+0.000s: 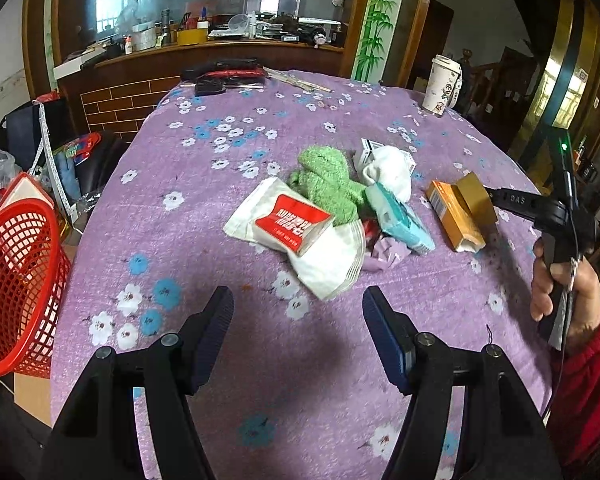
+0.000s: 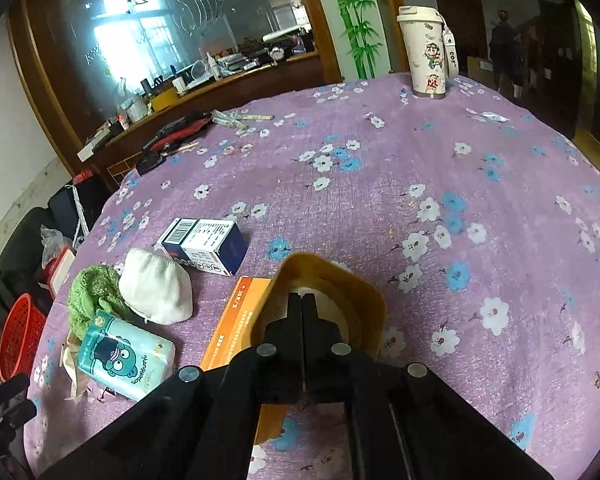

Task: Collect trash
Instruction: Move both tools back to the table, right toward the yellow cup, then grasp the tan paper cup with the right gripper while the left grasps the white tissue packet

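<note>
A pile of trash lies mid-table: a white packet with a red label, a green fuzzy cloth, a white cloth, a teal tissue pack and an orange box. My left gripper is open and empty, just short of the pile. My right gripper is shut on a flattened tan tape roll, held by its near rim beside the orange box. The roll also shows in the left wrist view. A red mesh basket stands off the table's left edge.
A blue-and-white box lies behind the white cloth. A cartoon-printed tumbler stands at the far right of the purple floral tablecloth. Black and red tools lie at the far edge. Bags sit on the floor at left.
</note>
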